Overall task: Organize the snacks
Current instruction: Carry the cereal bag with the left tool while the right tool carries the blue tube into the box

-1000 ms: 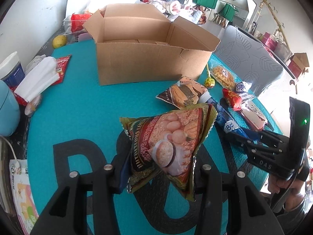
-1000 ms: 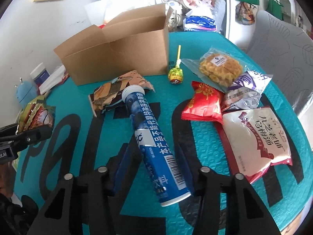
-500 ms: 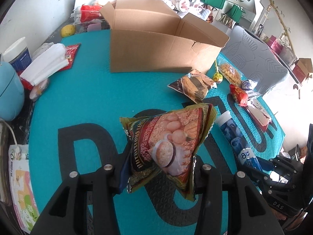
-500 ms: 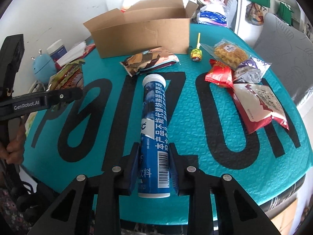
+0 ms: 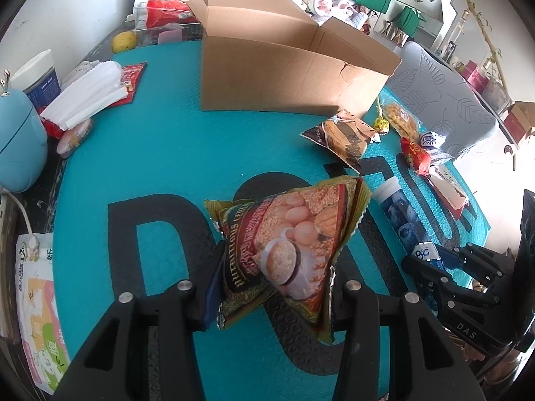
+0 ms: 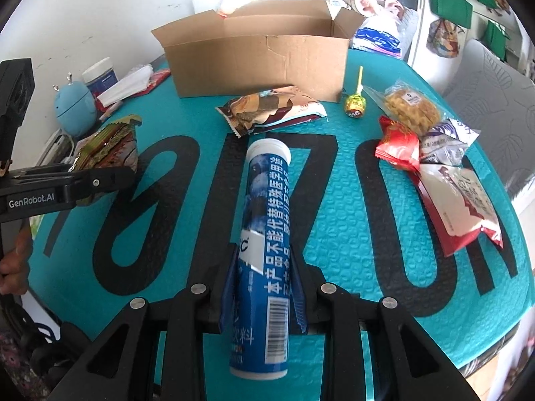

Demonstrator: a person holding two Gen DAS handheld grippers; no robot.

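The bag is clamped in the left gripper, the tube in the right gripper; each should be lifted clear of the rim of the box, upper centre, before release.

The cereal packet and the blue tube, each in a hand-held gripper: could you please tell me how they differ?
The cereal packet is a soft, crinkled foil pouch printed in red, gold and green; the blue tube is a rigid cylinder with a white cap. The packet bulges wide between the left hand-held gripper fingers; the tube is slim and points away from the right hand-held gripper. Both are clamped.
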